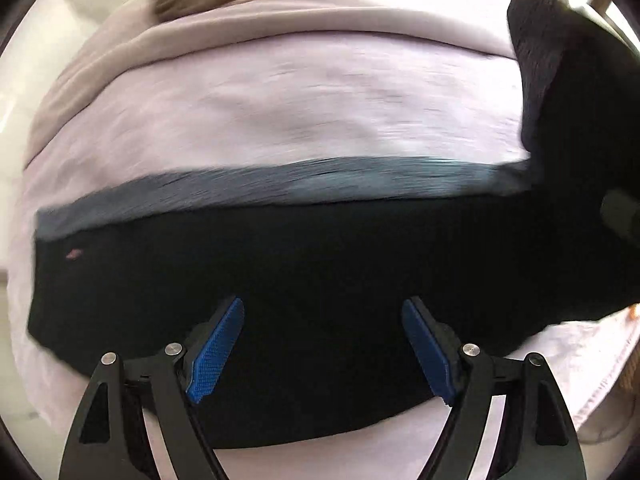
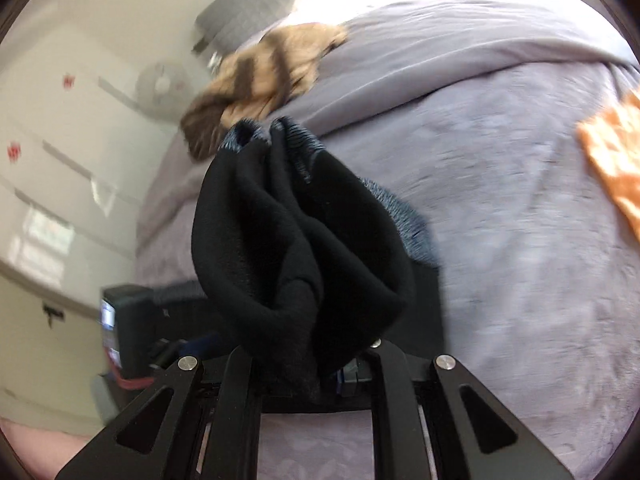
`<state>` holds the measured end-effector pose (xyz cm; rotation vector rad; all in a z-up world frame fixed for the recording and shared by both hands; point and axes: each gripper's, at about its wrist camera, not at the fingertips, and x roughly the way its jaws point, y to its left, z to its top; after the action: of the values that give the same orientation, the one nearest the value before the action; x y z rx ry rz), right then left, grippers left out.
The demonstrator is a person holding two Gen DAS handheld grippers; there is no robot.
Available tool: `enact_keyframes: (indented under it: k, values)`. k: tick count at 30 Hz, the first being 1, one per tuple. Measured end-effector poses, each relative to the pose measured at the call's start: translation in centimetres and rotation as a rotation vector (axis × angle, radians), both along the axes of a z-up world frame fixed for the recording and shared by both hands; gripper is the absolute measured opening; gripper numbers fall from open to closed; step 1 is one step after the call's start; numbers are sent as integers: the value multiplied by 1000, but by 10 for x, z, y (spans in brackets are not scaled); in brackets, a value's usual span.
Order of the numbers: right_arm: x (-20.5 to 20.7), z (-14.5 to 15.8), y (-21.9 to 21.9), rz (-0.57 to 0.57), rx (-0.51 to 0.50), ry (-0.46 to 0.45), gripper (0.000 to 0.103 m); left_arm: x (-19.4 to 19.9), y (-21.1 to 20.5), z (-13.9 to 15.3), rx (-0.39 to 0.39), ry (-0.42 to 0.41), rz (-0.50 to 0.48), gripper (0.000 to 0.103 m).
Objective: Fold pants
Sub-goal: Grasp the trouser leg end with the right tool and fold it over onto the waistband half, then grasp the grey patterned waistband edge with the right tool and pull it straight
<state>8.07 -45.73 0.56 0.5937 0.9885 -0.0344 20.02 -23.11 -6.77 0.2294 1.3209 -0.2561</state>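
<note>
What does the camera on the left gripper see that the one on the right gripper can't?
Only the left wrist view shows the open left gripper with its blue ridged pads, above flat-lying black cloth.

Only the right wrist view shows the right gripper shut on a bunched end, an orange patterned cloth and a white wall.

Both show the black fabric pants and the lilac bedspread.

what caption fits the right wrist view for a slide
Right claw shut on bunched black pants, lifted above the lilac bedspread.
</note>
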Motion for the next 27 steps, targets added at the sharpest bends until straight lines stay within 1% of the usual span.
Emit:
enact_keyframes:
  k: [3, 6, 8, 9, 10, 12, 13, 14, 16, 17, 18, 19, 20, 22, 23, 24, 25, 26, 27]
  values:
    - [26, -21, 52, 83, -59, 60, 13, 10, 59, -9, 26, 29, 90, 82]
    - [48, -53, 111, 167, -153, 142, 14, 13, 91, -14, 38, 40, 132, 82]
    - [58, -74, 144, 219, -240, 197, 22, 16, 112, -16, 45, 43, 145, 82]
    - [62, -83, 159, 240, -313, 226, 24, 18, 122, -16, 42, 44, 154, 82]
    - [63, -88, 176, 261, -409, 248, 29, 19, 130, -15, 37, 40, 162, 82]
    - [63, -85, 194, 290, -508, 257, 40, 22, 141, -11, 18, 33, 175, 82]
    - [62, -82, 202, 315, -539, 253, 48, 24, 146, -9, 9, 34, 180, 82]
    - [58, -75, 211, 350, -568, 243, 53, 27, 152, -8, 1, 38, 184, 82]
    - [43, -58, 223, 420, -589, 197, 57, 36, 154, -2, -26, 46, 180, 82]
    - [36, -47, 226, 462, -571, 164, 57, 34, 156, 2, -43, 51, 176, 82]
    - [29, -37, 223, 487, -518, 141, 58, 45, 159, 7, -63, 57, 168, 82]
    - [23, -32, 216, 486, -455, 133, 60, 44, 154, 14, -97, 66, 150, 82]
    - [17, -27, 196, 437, -326, 141, 61, 44, 151, 18, -118, 72, 135, 82]
    - [11, -33, 157, 300, -107, 172, 61, 48, 124, 31, -173, 90, 89, 82]
    - [4, -42, 126, 184, 55, 192, 61, 47, 117, 34, -196, 104, 71, 82]
    - [-4, -53, 99, 73, 190, 206, 61, 45, 106, 33, -216, 121, 56, 82]
    - [-15, -68, 70, -65, 322, 217, 61, 43, 91, 39, -238, 144, 40, 82]
    - [-24, -76, 55, -133, 390, 217, 61, 44, 81, 37, -257, 172, 26, 82]
    - [-31, -84, 42, -178, 459, 209, 61, 45, 77, 34, -262, 192, 19, 82]
